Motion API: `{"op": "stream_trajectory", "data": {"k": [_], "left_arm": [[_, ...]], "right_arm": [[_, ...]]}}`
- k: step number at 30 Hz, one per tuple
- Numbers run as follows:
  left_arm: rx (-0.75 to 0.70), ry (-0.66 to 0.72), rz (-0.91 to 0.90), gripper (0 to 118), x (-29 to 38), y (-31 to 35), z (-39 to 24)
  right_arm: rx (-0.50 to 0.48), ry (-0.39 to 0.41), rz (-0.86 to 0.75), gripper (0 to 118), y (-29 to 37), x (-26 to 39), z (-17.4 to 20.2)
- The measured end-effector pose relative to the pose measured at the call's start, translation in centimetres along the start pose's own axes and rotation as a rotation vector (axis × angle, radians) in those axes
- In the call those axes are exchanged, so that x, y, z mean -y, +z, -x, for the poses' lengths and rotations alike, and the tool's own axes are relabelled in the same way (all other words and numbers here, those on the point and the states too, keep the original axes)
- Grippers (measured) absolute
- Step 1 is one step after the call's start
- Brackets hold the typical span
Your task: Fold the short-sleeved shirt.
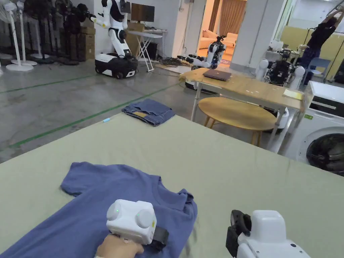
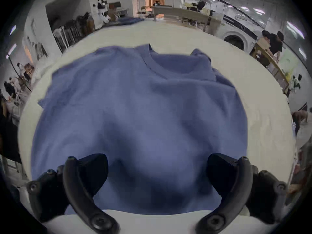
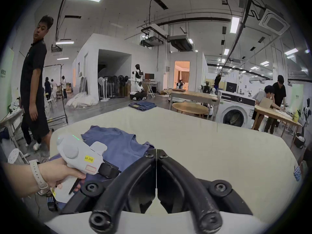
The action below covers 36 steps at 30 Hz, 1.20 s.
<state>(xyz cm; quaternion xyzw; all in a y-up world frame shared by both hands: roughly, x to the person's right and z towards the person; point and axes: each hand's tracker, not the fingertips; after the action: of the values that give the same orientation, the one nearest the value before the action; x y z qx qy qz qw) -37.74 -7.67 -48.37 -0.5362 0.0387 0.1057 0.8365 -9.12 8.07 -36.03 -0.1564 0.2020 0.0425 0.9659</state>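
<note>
Shirt point(image 2: 138, 112) under open L gripper point(image 2: 157, 175); R gripper point(image 3: 156, 151) closed, beside.

A blue short-sleeved cotton shirt point(image 1: 84, 205) lies flat and spread, front side up, on the pale green cloth-covered table point(image 1: 218, 161), at its near left corner. The round collar points toward the table's far edge. One sleeve lies spread out flat toward the left edge; the other, at the collar's right, is bunched and folded inward. The body runs back toward the near edge.
</note>
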Motion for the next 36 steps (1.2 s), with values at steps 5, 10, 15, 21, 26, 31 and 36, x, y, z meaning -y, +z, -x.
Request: {"op": "stream_trajectory", "data": {"k": [5,10,15,21,26,31,36], "left_arm": [[-0.066,-0.095,-0.099,41,2.2,4.8,-1.2],[-0.077,-0.130,-0.101,0,0.9,4.4,-1.1],[0.075,-0.217,-0.229,0,0.3,9.7,-7.0],[0.259,-0.364,-0.344,0,1.8,16.7,-20.1],[0.446,-0.546,-0.374,0,4.3,20.0,-34.0],[0.550,-0.672,-0.290,0,9.4,18.4,-45.2],[0.426,-0.739,-0.173,0,14.0,11.3,-51.6]], "right_arm": [[0.023,-0.027,0.019,0,0.4,0.6,-1.4],[0.059,-0.068,0.001,0,2.8,0.2,-3.5],[0.126,-0.099,-0.031,0,6.6,-0.2,-7.0],[0.258,-0.166,-0.070,0,13.4,0.0,-13.2],[0.402,-0.197,-0.075,0,19.4,1.0,-19.0],[0.541,-0.186,-0.059,0,25.0,2.7,-23.7],[0.623,-0.225,-0.034,0,28.3,4.9,-27.9]]}}
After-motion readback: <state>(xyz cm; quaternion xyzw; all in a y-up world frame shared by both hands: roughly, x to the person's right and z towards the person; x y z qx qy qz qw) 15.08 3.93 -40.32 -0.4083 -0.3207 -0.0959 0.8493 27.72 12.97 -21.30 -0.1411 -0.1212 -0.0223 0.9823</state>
